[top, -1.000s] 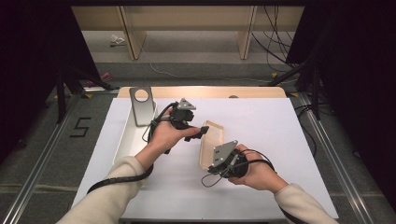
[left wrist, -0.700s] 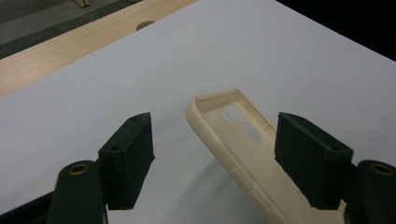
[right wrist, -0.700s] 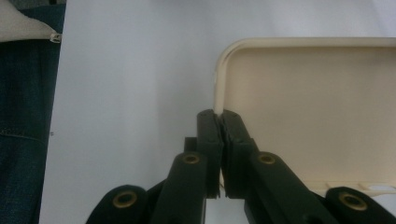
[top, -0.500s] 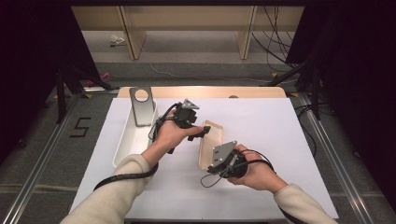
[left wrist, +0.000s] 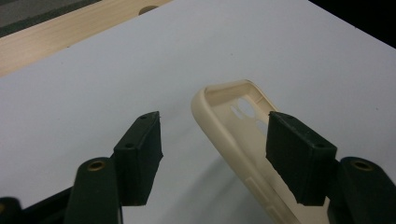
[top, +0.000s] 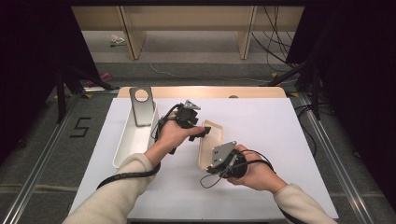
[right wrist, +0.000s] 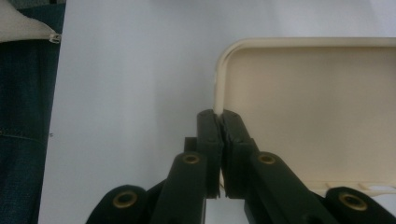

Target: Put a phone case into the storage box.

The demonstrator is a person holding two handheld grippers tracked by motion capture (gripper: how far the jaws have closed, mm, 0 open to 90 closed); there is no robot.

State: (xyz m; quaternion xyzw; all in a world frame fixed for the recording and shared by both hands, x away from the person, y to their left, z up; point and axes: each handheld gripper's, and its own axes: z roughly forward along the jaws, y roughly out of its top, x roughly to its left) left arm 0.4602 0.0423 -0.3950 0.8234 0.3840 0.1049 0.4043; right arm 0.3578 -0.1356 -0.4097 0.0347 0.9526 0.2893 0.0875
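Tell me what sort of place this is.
Probably a lab bench set up for recording handling work: a white-topped table under a fixed overhead camera, black curtains at both sides, cables on the grey floor, and a taped number five beside the table.

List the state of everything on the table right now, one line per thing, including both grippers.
Phone case: cream, tilted up off the table, rim pinched at one end.
Right gripper: shut on the phone case's rim.
Left gripper: jaws closing around the case's other end, pads not yet pressing.
White tray: lying flat.
Grey stand: upright.
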